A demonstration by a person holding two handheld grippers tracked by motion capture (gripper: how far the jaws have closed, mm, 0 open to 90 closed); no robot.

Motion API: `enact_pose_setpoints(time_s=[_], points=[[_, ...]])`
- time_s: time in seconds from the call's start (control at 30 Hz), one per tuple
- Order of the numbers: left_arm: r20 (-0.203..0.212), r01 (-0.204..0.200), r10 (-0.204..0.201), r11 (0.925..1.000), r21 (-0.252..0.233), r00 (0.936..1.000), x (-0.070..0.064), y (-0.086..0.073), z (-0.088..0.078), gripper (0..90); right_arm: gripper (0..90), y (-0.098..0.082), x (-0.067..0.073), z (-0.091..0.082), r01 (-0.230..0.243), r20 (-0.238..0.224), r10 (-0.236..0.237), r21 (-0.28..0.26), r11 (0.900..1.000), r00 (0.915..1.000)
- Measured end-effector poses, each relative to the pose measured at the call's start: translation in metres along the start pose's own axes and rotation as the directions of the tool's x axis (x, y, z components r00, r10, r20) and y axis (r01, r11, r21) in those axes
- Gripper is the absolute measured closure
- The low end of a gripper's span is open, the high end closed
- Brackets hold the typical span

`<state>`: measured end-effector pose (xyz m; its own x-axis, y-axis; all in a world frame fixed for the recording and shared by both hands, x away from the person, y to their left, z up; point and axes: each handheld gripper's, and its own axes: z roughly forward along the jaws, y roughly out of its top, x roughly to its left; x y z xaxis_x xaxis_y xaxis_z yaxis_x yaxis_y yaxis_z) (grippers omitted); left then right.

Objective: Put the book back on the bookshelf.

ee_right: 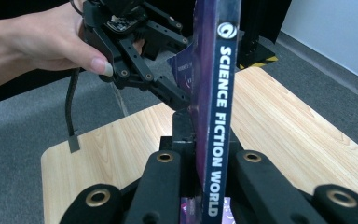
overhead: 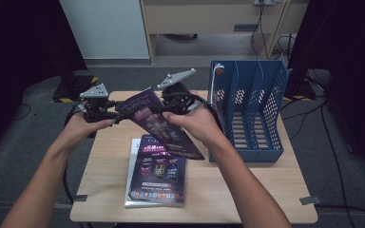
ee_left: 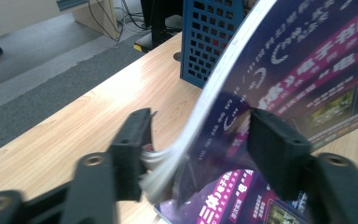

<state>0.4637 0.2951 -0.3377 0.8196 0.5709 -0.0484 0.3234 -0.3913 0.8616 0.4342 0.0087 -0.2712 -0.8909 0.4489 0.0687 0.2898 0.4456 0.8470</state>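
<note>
The right gripper [overhead: 171,102] is clamped on the spine of a thin purple glossy-covered magazine [overhead: 159,123], holding it above the table. Just left of it, the left gripper [overhead: 116,114] straddles the magazine's page edge with its 2 jaws; whether both pads press is unclear. Below lie more purple magazines [overhead: 156,173] on the light wooden table [overhead: 247,190]. Beyond the right gripper stands a blue perforated plastic file rack [overhead: 252,107].
</note>
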Motion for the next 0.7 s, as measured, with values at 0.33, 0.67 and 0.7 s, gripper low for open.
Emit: enact_pose_setpoints(time_s=[0.33,0.67,0.7], points=[[0.019,-0.028,0.028,0.9994,0.022,0.9994,-0.007,0.001,0.002,75.5,84.2,-0.007,-0.010,0.000,-0.026,0.027,0.026,0.008,1.000,0.9993],[-0.014,-0.062,0.062,0.9976,0.030,0.9980,-0.007,0.007,-0.008,78.0,84.0,-0.017,-0.017,0.005,-0.042,0.040,0.041,0.020,0.999,0.9984],[-0.017,-0.063,0.064,0.9975,0.030,0.9978,-0.007,0.008,-0.009,78.1,84.0,-0.017,-0.017,0.006,-0.038,0.043,0.037,0.023,0.999,0.9984]])
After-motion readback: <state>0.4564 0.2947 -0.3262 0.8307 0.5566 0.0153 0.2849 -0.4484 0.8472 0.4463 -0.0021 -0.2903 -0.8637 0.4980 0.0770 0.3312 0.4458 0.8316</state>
